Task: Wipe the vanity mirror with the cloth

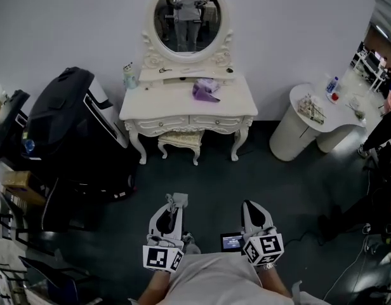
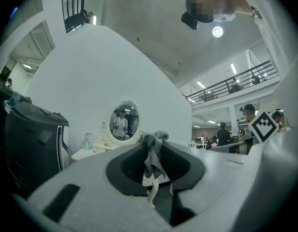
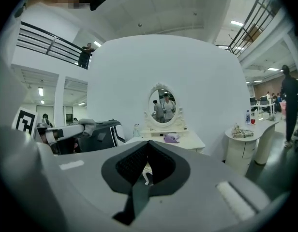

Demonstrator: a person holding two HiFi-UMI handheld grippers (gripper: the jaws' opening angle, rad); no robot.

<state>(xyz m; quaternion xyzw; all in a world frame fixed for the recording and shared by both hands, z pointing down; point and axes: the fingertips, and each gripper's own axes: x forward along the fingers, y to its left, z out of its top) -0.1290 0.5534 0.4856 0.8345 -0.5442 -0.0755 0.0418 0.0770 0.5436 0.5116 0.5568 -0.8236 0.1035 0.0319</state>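
Note:
The white vanity table [image 1: 164, 103] stands against the far wall, with its oval mirror [image 1: 187, 19] upright above it. Both grippers hang low, well short of the table. My left gripper [image 1: 176, 204] is shut on a small grey cloth [image 1: 180, 198]. In the left gripper view the cloth [image 2: 153, 154] hangs pinched between the jaws of the left gripper [image 2: 152, 141], with the mirror [image 2: 123, 121] far ahead. My right gripper [image 1: 249, 203] is shut and holds nothing. The right gripper view shows the right gripper [image 3: 148, 145] with its pads touching, below the distant mirror [image 3: 163, 105].
A purple crumpled item [image 1: 205, 89] and a small bottle [image 1: 129, 76] sit on the vanity, with a stool [image 1: 181, 141] tucked beneath. A large black case [image 1: 75, 126] stands at left. A round white side table [image 1: 316, 116] with bottles stands at right. Dark floor lies between me and the vanity.

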